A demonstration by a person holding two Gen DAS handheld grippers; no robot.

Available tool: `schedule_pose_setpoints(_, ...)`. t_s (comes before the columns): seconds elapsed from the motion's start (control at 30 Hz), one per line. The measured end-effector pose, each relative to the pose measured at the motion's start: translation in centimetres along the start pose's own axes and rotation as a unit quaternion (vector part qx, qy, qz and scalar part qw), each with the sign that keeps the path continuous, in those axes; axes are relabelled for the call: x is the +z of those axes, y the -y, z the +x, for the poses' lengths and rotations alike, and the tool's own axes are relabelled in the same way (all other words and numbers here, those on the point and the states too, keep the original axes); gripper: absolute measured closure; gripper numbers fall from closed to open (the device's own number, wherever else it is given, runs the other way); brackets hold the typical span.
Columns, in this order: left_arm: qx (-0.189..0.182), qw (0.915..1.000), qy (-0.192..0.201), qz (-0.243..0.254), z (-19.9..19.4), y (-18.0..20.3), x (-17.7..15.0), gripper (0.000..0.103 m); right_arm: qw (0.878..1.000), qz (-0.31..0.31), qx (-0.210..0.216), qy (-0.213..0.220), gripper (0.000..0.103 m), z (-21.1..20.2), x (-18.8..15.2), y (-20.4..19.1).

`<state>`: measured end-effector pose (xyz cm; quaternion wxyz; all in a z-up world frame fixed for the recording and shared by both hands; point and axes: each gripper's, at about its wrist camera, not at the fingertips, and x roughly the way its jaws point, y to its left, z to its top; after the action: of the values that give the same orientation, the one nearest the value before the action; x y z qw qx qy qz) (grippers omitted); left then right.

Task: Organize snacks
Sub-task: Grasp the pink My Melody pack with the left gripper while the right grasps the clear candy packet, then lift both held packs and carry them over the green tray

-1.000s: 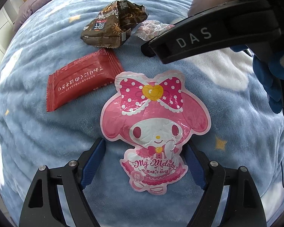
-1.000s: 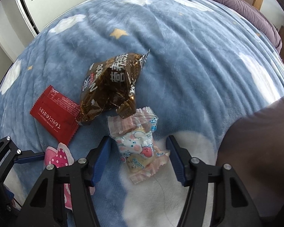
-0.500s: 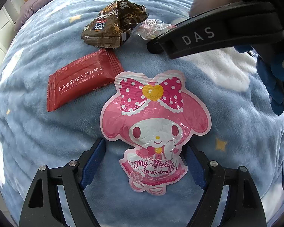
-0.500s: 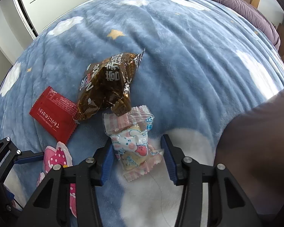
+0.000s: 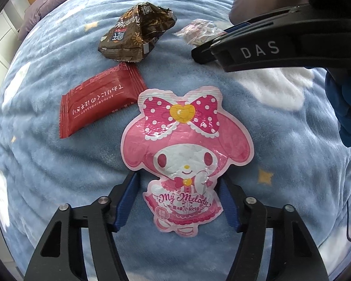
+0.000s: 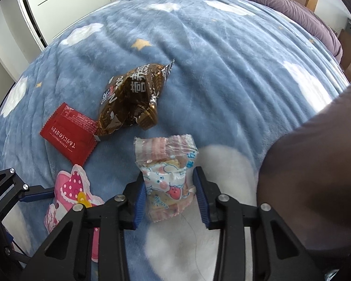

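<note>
Right wrist view: my right gripper (image 6: pixel 168 193) points down at a bed covered by a blue blanket (image 6: pixel 222 70) printed with white clouds and yellow stars. Its jaws have just been closing and are now clamped on a clear candy pack (image 6: pixel 167 175) printed with a small cartoon animal; both blue pads press its sides, and its pink crimped top sticks out beyond the fingertips. Just beyond it lies a crumpled brown snack bag (image 6: pixel 131 100), apart from the pack. A flat red packet (image 6: pixel 69 131) lies to the left, its corner touching the brown bag. A person's dark sleeve fills the right edge.

Left wrist view: my left gripper (image 5: pixel 179 199) straddles the lower half of a pink My Melody pouch (image 5: pixel 184 154), which lies flat on the blanket. These jaws have also just been closing, with the pouch between them; the blue pads sit at its edges, but I cannot tell whether they press it. The red packet lies just up and left of the pouch, touching or slightly overlapping its top corner. The brown bag lies beyond that. The right gripper's black body crosses the upper right, hiding most of the candy pack.
</note>
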<state>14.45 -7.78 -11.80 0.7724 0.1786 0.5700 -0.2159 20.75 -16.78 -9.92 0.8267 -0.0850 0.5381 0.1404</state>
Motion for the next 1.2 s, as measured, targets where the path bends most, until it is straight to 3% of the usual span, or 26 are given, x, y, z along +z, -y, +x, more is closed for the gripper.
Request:
schedule_pose_setpoints(0.5,0.021,0.9996,0.011,-0.014,-1.1,1.9,-0.7,0.078,1.0,0.004,-0.007,0.012,0.103,-2.2,-1.6,0.2)
schedule_pose_setpoints(1.2,0.03,0.9984,0.019,-0.044,-4.9,4.3,-5.8,0.084,1.0,0.007,-0.012,0.017,0.103,-8.3,-7.2,-2.2)
